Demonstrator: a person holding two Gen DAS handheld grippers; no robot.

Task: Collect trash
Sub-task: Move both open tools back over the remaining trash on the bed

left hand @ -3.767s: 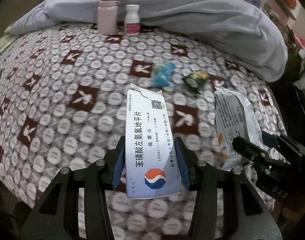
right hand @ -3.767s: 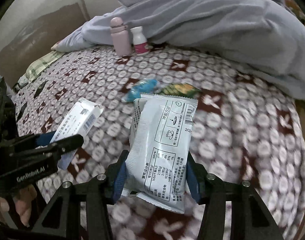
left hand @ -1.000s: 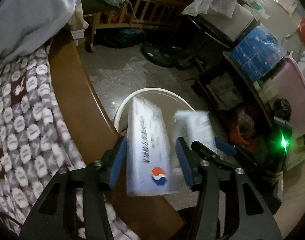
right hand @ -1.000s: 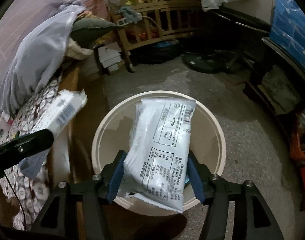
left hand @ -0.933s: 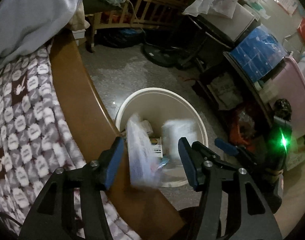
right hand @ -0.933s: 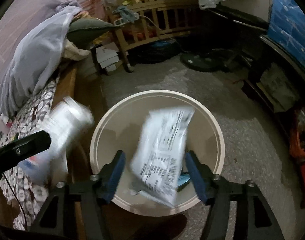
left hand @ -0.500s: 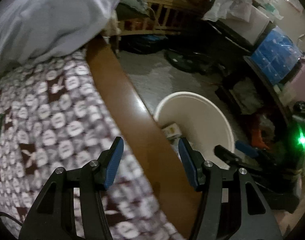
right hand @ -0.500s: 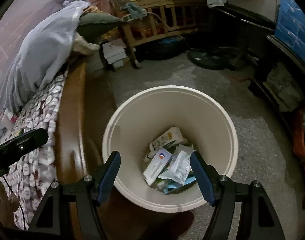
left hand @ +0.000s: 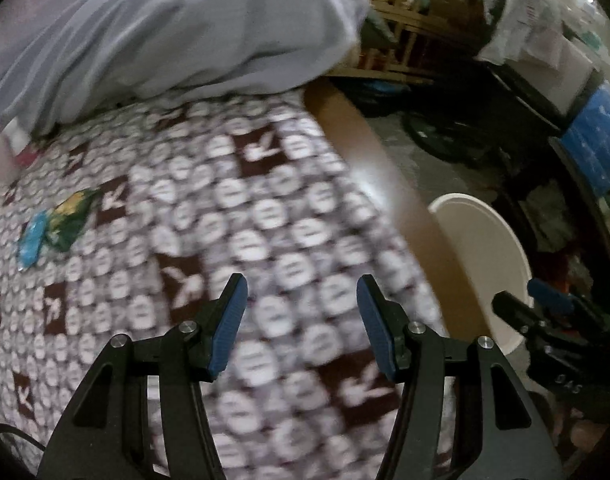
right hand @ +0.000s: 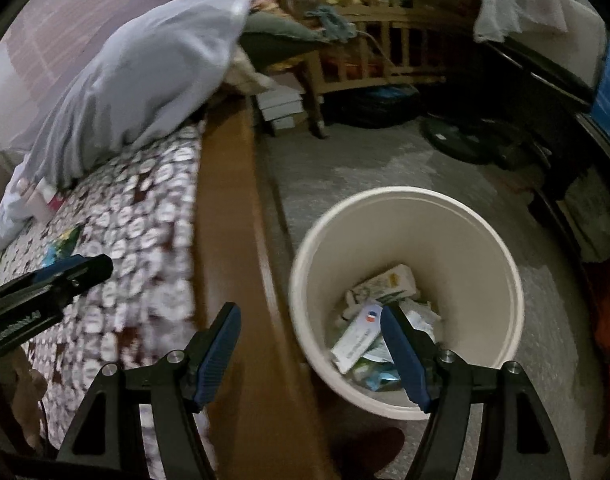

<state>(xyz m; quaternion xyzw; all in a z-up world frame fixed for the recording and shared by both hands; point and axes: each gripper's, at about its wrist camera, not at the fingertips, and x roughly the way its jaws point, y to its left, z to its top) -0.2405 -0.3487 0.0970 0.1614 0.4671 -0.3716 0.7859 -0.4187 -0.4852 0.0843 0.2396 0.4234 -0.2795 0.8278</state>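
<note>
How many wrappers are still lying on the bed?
2: a blue wrapper and a green wrapper, touching each other on the patterned bedspread. The quilt may hide others.

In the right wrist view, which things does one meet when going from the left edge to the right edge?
Left gripper → patterned bedcover → brown wooden bed edge → cream trash bucket, with the medicine box and other trash inside.
</note>
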